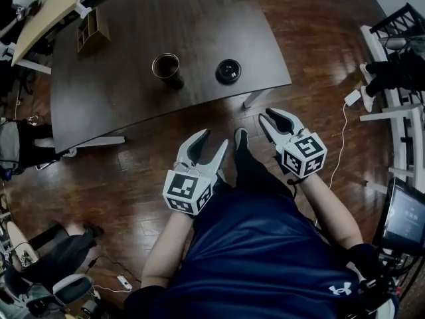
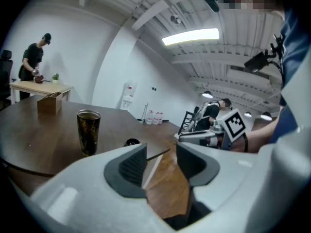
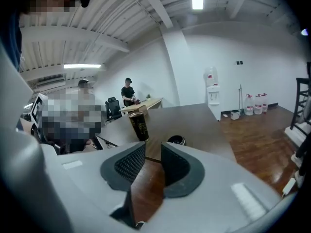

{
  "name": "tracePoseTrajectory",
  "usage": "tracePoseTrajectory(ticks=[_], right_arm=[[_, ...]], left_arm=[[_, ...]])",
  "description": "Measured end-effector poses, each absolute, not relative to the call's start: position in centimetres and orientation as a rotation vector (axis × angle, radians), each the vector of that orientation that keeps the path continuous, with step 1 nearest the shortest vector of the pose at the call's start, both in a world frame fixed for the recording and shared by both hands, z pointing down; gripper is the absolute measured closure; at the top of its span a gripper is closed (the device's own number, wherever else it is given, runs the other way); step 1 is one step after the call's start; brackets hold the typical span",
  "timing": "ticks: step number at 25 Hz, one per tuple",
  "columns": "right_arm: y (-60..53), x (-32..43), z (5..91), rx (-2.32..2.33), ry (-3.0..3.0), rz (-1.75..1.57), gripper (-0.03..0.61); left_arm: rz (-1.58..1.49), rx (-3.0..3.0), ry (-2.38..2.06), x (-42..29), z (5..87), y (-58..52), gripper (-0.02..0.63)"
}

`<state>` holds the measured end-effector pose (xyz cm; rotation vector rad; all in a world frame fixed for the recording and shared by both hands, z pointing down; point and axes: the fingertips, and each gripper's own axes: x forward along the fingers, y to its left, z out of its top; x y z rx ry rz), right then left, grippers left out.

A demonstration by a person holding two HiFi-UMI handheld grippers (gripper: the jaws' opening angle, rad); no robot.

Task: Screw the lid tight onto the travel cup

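Cup (image 1: 167,70) and lid (image 1: 228,71), one each, on table (image 1: 133,38); left tongs (image 1: 212,139), right tongs (image 1: 271,116) ajar, empty.

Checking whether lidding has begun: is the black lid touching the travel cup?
Apart. The head view shows the lid lying on the table beside the travel cup, with bare tabletop plainly between them.

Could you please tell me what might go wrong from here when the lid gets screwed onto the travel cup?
1. The cup stands tall, narrow and unheld on the table; a sideways nudge could tip it.
2. The lid lies low and flat, not far from the table's near edge; jaws closing on it might slide it off.
The left gripper and right gripper are both open and empty.
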<state>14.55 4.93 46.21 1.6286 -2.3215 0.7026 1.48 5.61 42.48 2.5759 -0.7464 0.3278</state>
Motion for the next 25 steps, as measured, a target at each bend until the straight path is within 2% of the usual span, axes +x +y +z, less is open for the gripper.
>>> tracePoseTrajectory(ticks=[5,9,11,18,25], right_arm=[[-1.6,14.8,50.9,1.409,-2.406,0.812,0.432],[-6.1,16.0,54.1,1.157,-2.432,0.79,0.335],[-8.0,16.5,55.7,1.07,-2.436,0.865,0.317],[-14.0,17.9,60.2,1.072,-2.355,1.424,0.31],[-14.7,16.6,62.9,1.001,-2.217,1.56,0.314]], left_arm=[[0.472,2.524,-0.844,3.9,46.4,0.5,0.372],[0.598,2.49,-0.843,7.8,49.8,-3.4,0.32],[0.691,2.484,-0.829,9.1,52.1,-4.9,0.31],[0.971,2.438,-0.731,11.3,61.2,-9.3,0.296],[1.013,2.421,-0.642,12.6,63.6,-9.9,0.291]])
